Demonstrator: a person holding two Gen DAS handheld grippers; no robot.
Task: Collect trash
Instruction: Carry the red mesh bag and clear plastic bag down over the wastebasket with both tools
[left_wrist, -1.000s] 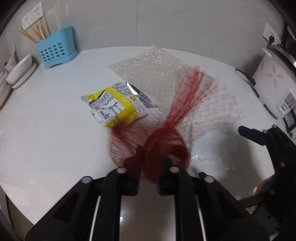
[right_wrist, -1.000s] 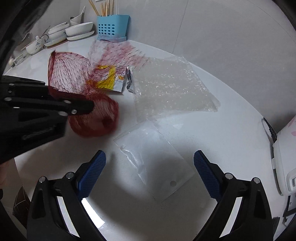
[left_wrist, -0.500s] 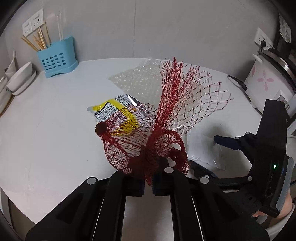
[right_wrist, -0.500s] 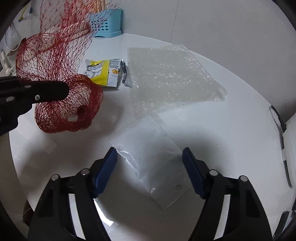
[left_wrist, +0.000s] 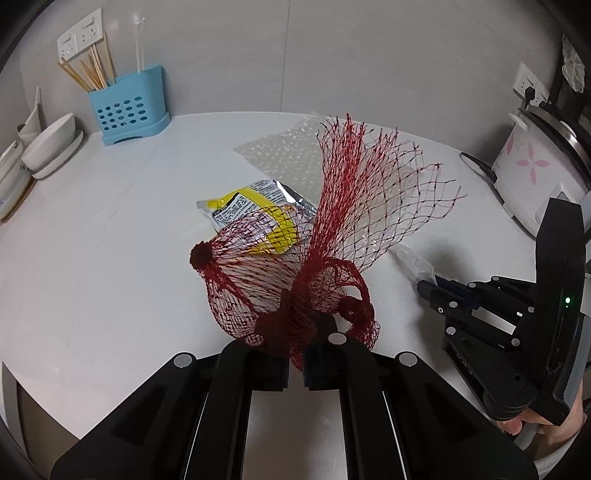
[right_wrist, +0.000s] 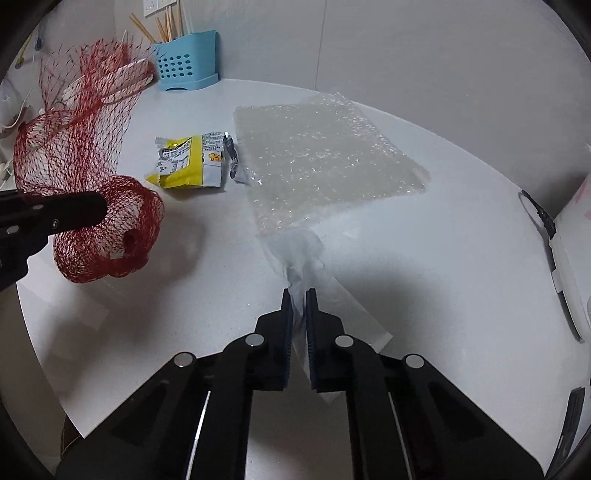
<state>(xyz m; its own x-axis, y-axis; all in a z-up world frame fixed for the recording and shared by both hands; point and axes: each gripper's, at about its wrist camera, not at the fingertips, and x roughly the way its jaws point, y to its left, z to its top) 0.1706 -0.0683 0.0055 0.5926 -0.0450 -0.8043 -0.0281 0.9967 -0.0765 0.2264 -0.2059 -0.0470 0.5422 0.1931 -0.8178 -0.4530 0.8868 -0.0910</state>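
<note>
Left wrist view. Left gripper (left_wrist: 295, 354): fingers together, clamped on bunched red mesh bag (left_wrist: 332, 236). Mesh fanning up and forward from the fingertips, lifted clear of white tabletop (left_wrist: 110, 229); knotted end bulging to the left of the fingers. Yellow snack wrapper (left_wrist: 255, 210) flat on the tabletop, ahead of the fingertips, partly seen through the mesh. Bubble wrap sheet (left_wrist: 288, 155) further ahead, behind the wrapper. Right gripper (left_wrist: 430, 288) off to the right of the fingers, tips down at a crumpled clear plastic bag (left_wrist: 413, 260). Blue utensil holder (left_wrist: 127, 109) with chopsticks far ahead to the left, white bowl (left_wrist: 48, 142) beside it. Rice cooker (left_wrist: 532, 162) far right.

Right wrist view. Right gripper (right_wrist: 298, 317): jaws just closing, blue pads now pinched together on the clear plastic bag (right_wrist: 314, 266), film gathered into a ridge between them, rest of the bag lying on the tabletop to either side. Bubble wrap sheet (right_wrist: 325, 151) directly ahead of the fingertips, near edge touching the bag. Yellow snack wrapper (right_wrist: 188, 162) ahead to the left, just beside the bubble wrap. Red mesh bag (right_wrist: 85, 177) far left, hanging in the left gripper (right_wrist: 103, 208). Blue utensil holder (right_wrist: 184, 62) at the back wall.
</note>
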